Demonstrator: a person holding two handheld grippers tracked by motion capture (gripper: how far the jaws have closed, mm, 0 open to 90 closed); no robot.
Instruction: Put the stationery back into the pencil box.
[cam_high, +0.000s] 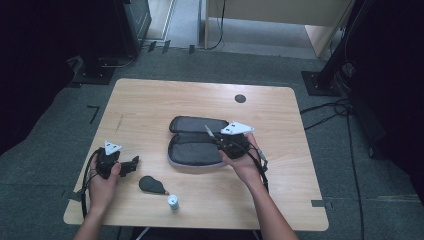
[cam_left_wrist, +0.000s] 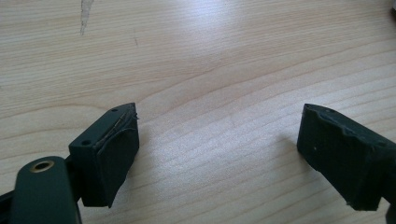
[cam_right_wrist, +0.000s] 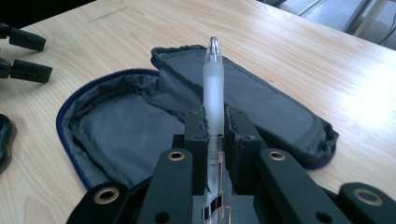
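Observation:
An open grey pencil case (cam_high: 192, 145) with a blue zip edge lies flat in the middle of the wooden table (cam_high: 150, 100). My right gripper (cam_high: 219, 141) hovers over the case's right part, shut on a frosted clear pen (cam_high: 209, 132). In the right gripper view the pen (cam_right_wrist: 213, 79) stands up between the jaws of the right gripper (cam_right_wrist: 215, 119), its tip pointing over the case (cam_right_wrist: 130, 130). My left gripper (cam_high: 131, 166) rests near the table's front left, open and with nothing in it. The left gripper view has the left gripper (cam_left_wrist: 219, 126) spread wide over bare wood.
A black oval object (cam_high: 150, 184) and a small white bottle with a green band (cam_high: 173, 202) lie near the front edge between my hands. A dark round mark (cam_high: 240, 98) sits at the back right of the table. Stands and cables surround the table on the floor.

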